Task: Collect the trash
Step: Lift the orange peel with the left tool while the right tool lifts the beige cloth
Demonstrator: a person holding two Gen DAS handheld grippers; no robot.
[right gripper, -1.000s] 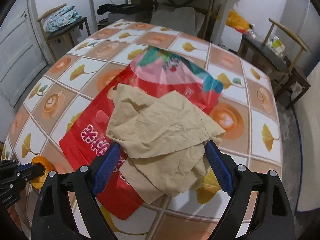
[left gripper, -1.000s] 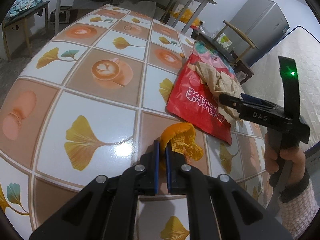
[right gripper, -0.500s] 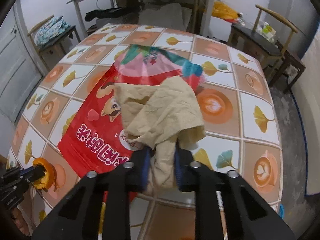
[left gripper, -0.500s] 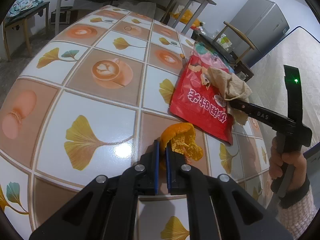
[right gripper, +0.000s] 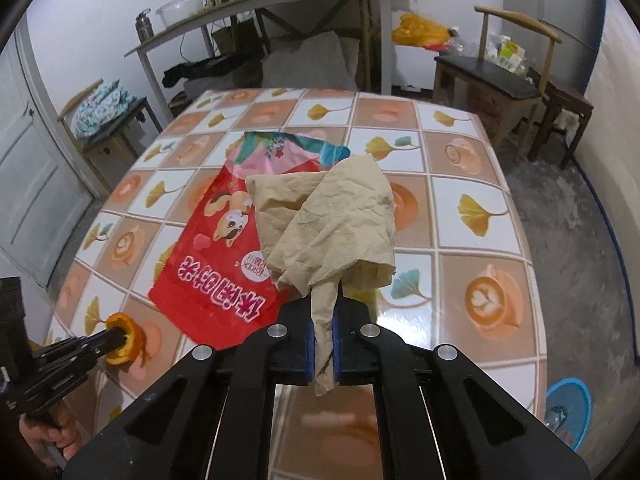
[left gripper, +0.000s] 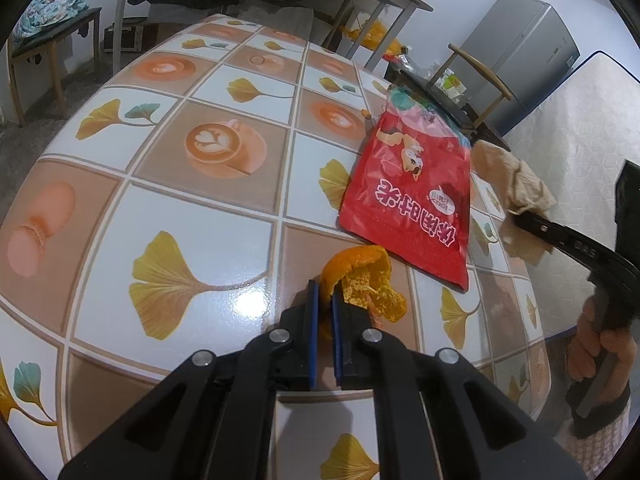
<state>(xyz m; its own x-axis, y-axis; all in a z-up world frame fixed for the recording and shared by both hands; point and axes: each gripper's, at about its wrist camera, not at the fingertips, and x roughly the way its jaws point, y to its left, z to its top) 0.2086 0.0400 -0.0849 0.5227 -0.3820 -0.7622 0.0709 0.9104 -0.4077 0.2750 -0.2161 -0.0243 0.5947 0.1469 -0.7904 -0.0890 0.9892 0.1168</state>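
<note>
My left gripper [left gripper: 325, 292] is shut on an orange peel [left gripper: 366, 284] that rests low over the tiled table [left gripper: 180, 216]; the peel [right gripper: 122, 340] and that gripper [right gripper: 120, 334] show at the lower left of the right wrist view. A crumpled tan paper napkin [right gripper: 332, 220] is pinched in my right gripper [right gripper: 323, 304], which is shut on it and holds it above the table. In the left wrist view the napkin [left gripper: 512, 178] hangs off the table's right side, at the right gripper [left gripper: 520, 216]. A red snack bag [right gripper: 224, 256] lies flat on the table [left gripper: 412, 196].
A blue basin [right gripper: 570, 408] stands on the floor at the lower right. A wooden chair [right gripper: 496, 76] with clutter is behind the table, a long work table [right gripper: 256, 12] against the back wall, a grey fridge [left gripper: 520, 52] and a mattress [left gripper: 576, 128] to the right.
My right gripper closed on the napkin, then lifted it off the red bag and carried it to the right. The bag now lies uncovered. My left gripper kept still with the peel.
</note>
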